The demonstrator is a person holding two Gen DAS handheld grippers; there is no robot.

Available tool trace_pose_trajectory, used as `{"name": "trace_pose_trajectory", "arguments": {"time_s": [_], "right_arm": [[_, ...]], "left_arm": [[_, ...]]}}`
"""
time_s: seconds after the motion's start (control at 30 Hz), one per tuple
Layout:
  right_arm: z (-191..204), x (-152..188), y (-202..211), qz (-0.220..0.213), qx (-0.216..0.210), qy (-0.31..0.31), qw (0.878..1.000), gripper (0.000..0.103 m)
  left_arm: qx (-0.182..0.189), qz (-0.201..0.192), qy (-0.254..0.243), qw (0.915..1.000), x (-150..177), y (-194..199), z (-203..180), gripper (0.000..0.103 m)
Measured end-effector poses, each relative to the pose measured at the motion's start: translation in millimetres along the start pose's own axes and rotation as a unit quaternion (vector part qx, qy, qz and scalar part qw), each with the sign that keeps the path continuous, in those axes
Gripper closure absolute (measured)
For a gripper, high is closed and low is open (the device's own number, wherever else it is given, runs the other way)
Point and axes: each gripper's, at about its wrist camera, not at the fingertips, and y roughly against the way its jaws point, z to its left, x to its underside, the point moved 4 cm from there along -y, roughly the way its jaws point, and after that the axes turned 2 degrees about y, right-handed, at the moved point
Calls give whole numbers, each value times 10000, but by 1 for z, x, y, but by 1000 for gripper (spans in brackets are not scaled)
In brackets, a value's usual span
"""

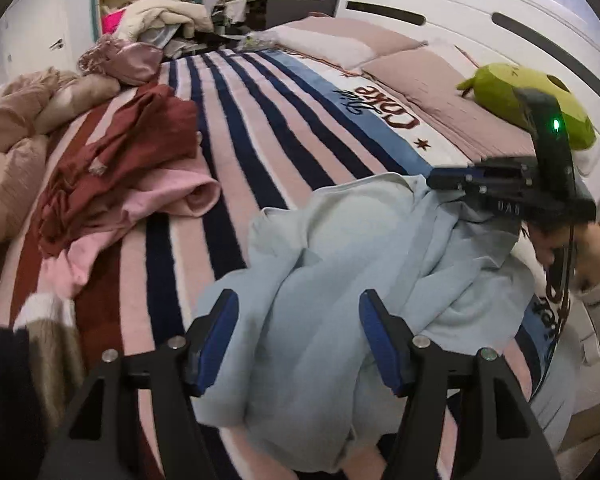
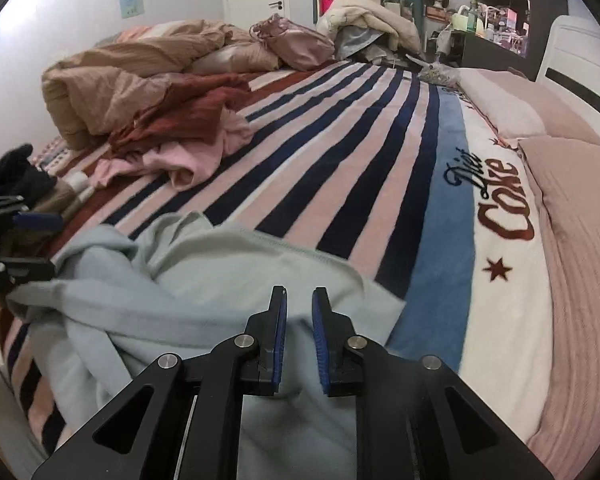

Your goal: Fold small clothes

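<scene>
A rumpled light blue garment (image 1: 340, 280) lies on the striped blanket (image 1: 260, 140) at the near edge of the bed. My left gripper (image 1: 298, 300) is open, its jaws wide apart just above the garment's near part. The right gripper (image 1: 452, 182) shows in the left wrist view at the garment's far right edge. In the right wrist view the right gripper (image 2: 299, 300) hovers over the same garment (image 2: 204, 280), its blue pads a narrow gap apart with nothing between them. The left gripper's blue pad (image 2: 40, 222) shows at the left edge.
A pile of dark red and pink clothes (image 1: 112, 172) lies to the left on the blanket, also in the right wrist view (image 2: 180, 136). A beige duvet (image 2: 112, 80), pillows (image 1: 420, 76) and a green plush toy (image 1: 520, 96) sit farther back. White headboard (image 1: 480, 12) on the right.
</scene>
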Motion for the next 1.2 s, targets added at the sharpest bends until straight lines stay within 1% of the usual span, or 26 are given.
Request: {"name": "trace_pose_trajectory", "arguments": {"time_s": [0.03, 0.07, 0.1, 0.13, 0.2, 0.27, 0.33, 0.37, 0.47, 0.5, 0.57, 0.6, 0.63, 0.67, 0.77, 0.8, 0.83, 0.87, 0.9, 0.93, 0.97, 1.03, 1.07, 1.13, 1.2], "right_arm": [[-2, 0, 4, -21, -64, 4, 10000, 92], [-2, 3, 16, -91, -179, 48, 9998, 89], [-3, 5, 25, -144, -225, 94, 9996, 79], [-4, 12, 38, -206, -248, 164, 9993, 66], [-8, 25, 57, -246, -183, 260, 9992, 56], [-12, 41, 72, -190, -89, 290, 9994, 53], [-19, 65, 83, -86, 8, 311, 9995, 41], [-22, 75, 86, -26, 70, 365, 9993, 39], [-25, 100, 85, 226, 94, 519, 9984, 38], [-24, 109, 81, 344, 108, 590, 9976, 37], [-24, 119, 73, 482, 396, 762, 9951, 37], [-25, 122, 65, 557, 789, 892, 9913, 37], [-26, 123, 59, 559, 1013, 989, 9883, 37], [-28, 122, 55, 517, 1081, 1049, 9872, 37], [-31, 114, 42, 361, 1110, 1094, 9871, 37], [-32, 110, 39, 297, 1139, 1142, 9865, 39], [-32, 105, 37, 199, 1127, 1211, 9860, 42], [-32, 103, 38, 141, 1076, 1245, 9863, 49], [-31, 98, 37, 98, 898, 1278, 9877, 72], [-32, 95, 35, 120, 762, 1268, 9889, 90], [-33, 92, 33, 179, 647, 1233, 9901, 95], [-35, 87, 30, 205, 568, 1166, 9913, 101], [-38, 82, 33, 91, 542, 1073, 9927, 101], [-43, 74, 37, -29, 542, 844, 9949, 102], [-48, 64, 38, -77, 543, 704, 9960, 102]], "left_arm": [[140, -22, -111, 9998, 2, 4, -1, 42], [187, -27, -169, 9997, 4, 8, -1, 33], [192, -47, -246, 9995, 10, 14, -1, 28], [188, -81, -333, 9992, 16, 20, -2, 21], [197, -67, -475, 9987, 31, 28, -5, 20], [256, -40, -493, 9984, 49, 34, -8, 20], [388, -6, -500, 9980, 63, 35, -13, 20], [341, 16, -521, 9981, 69, 34, -14, 20], [-38, 151, -568, 9983, 80, 22, -15, 21], [-66, 140, -503, 9986, 81, 20, -14, 22], [-56, 79, -267, 9996, 79, 17, -9, 34], [-90, 75, -186, 9998, 78, 15, -6, 38], [-127, 81, -150, 9998, 76, 13, -4, 45], [-127, 71, -146, 9998, 74, 11, -3, 52], [-164, 3, -109, 9998, 68, 9, -2, 64], [-171, -30, -111, 9998, 65, 8, -2, 66], [-170, -70, -99, 9998, 61, 9, -2, 74], [-101, -95, -54, 9999, 57, 10, 0, 81], [-9, -110, -10, 9999, 54, 11, 1, 86], [50, -95, 6, 9999, 51, 11, 2, 97], [-5, -37, -41, 10000, 49, 10, 3, 98], [-147, -16, -124, 9998, 48, 7, 5, 98], [-211, -52, -79, 9997, 45, 6, 8, 98], [-210, -167, 122, 9996, 35, 6, 16, 98], [-273, -262, 222, 9990, 23, 6, 21, 98]]}}
